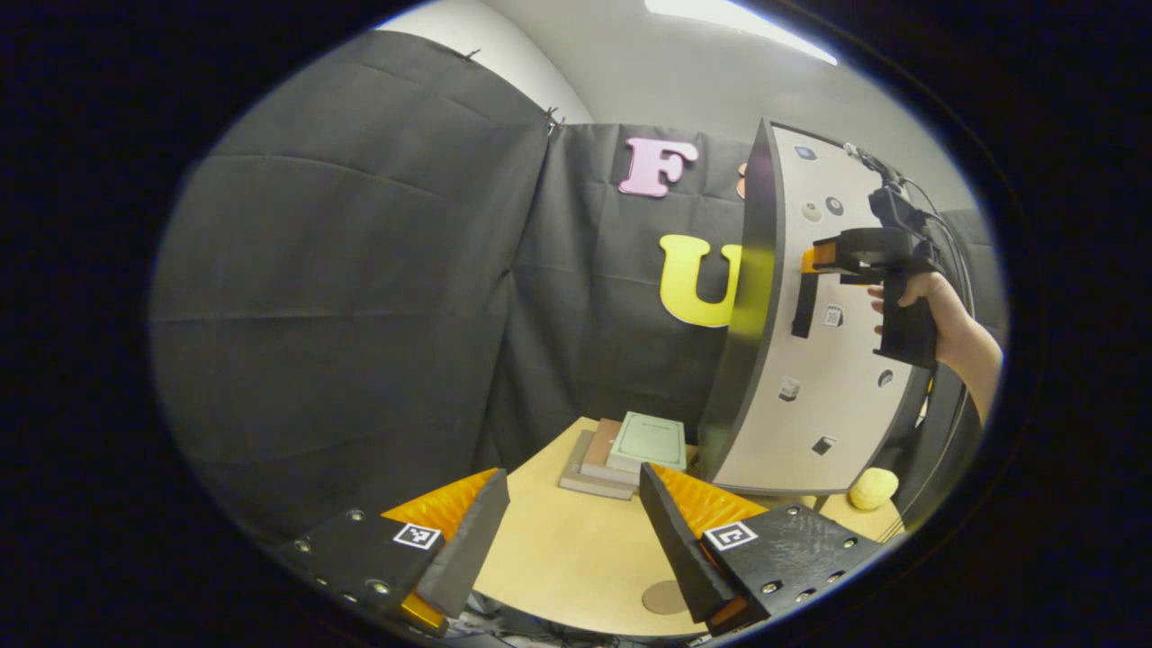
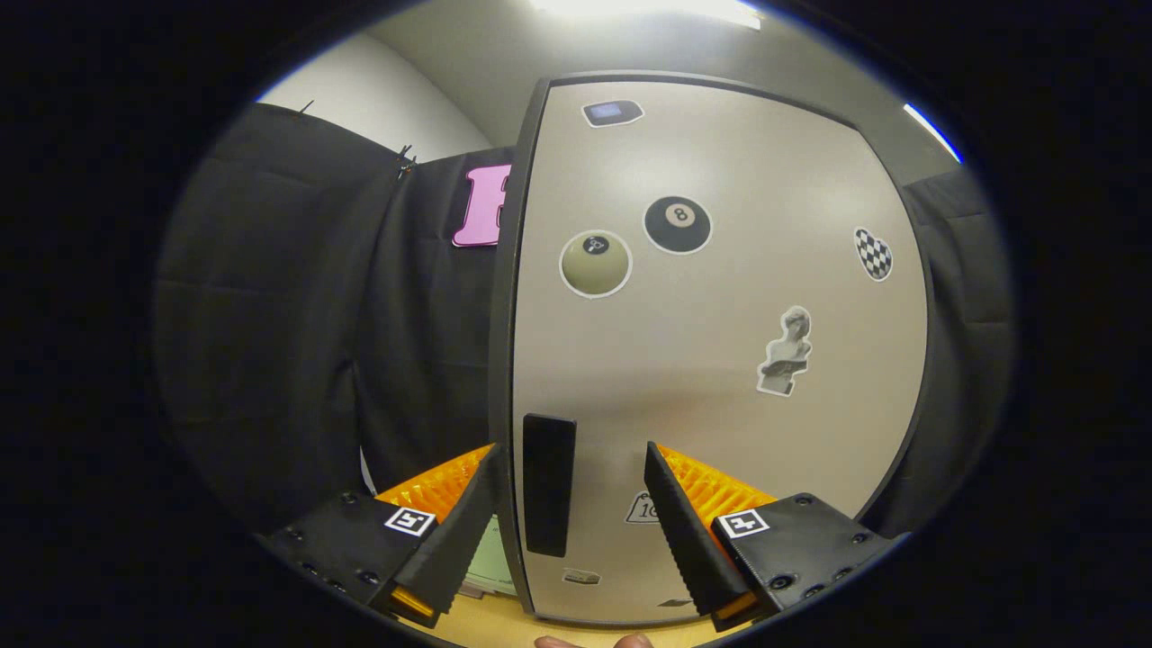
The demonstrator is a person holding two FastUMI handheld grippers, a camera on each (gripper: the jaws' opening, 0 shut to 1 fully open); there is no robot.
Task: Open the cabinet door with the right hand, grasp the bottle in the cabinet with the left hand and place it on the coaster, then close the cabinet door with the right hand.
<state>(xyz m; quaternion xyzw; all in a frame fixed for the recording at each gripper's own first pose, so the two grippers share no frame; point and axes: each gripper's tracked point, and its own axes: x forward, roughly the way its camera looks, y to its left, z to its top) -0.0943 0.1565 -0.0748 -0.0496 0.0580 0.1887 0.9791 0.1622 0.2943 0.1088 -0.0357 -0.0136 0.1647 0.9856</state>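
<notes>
Left gripper view: own left gripper [image 1: 572, 531] low over the table [image 1: 558, 549], jaws spread wide, nothing between them.
Coaster: round brown coaster [image 1: 664, 597] on the table near the front edge, just beside the right-hand finger; bare, no bottle on it.
Books: small stack of books [image 1: 621, 454] toward the back of the table, left of the cabinet.
Cabinet door: cabinet door [image 1: 810, 315] seen at an angle, dark edge toward the camera, pale face with stickers turned right. Whether it has swung out at all I cannot tell from this angle.
Handle: dark vertical handle [image 1: 804, 306] near the door's left edge.
Right gripper, far off: right gripper [image 1: 832, 261] held by a hand [image 1: 927, 306], fingertips up at the handle.
Yellow thing: small yellow lump [image 1: 873, 488] on the table past the door's lower corner; cannot identify it.
Right gripper view: own fingers at bottom, jaws spread, straddling the handle [image 2: 549, 497] and the door's dark edge; the gripper midpoint [image 2: 571, 504] falls about on the handle. No pinch visible yet.
Door face: door [image 2: 720, 360] close up, 5 or more stickers across it.
Bottle: presumably inside the cabinet, hidden by the door.
Step in hand: step 1, opening the door, at the grasp stage.
Next move: likely close the jaws on the handle, then pull in an arc about the far hinge; left gripper waits until the opening clears.
</notes>
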